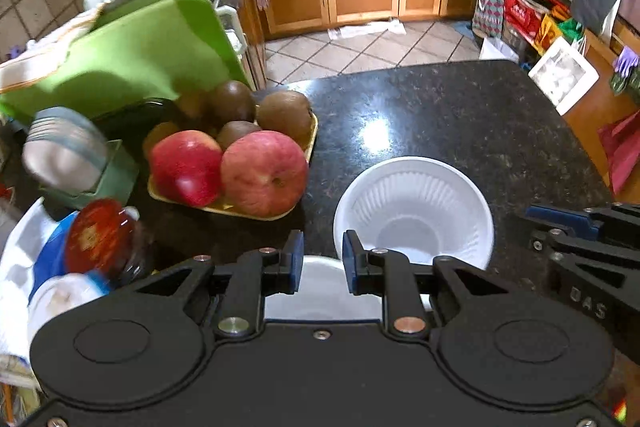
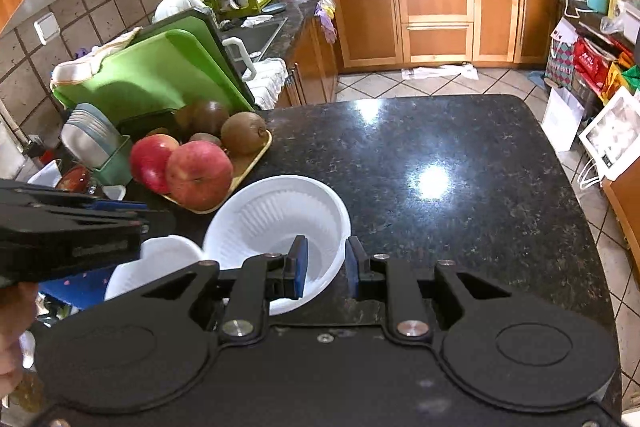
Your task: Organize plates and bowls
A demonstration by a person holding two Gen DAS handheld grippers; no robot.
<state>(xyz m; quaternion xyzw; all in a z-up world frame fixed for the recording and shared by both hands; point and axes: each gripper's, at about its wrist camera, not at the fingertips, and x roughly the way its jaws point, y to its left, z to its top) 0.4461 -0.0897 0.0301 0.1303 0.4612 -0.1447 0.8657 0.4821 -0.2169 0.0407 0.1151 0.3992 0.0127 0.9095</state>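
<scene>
A white ribbed bowl (image 2: 276, 227) sits on the black counter (image 2: 460, 155). The right gripper (image 2: 325, 263) fingers are apart around its rim at five o'clock. The left gripper (image 1: 322, 261) fingers are apart too, above a white plate (image 1: 320, 291).

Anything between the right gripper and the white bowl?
Nothing visible. The right gripper is open, its fingers straddling the near rim of the white bowl. The fruit tray sits beyond the bowl, out of the way.
</scene>
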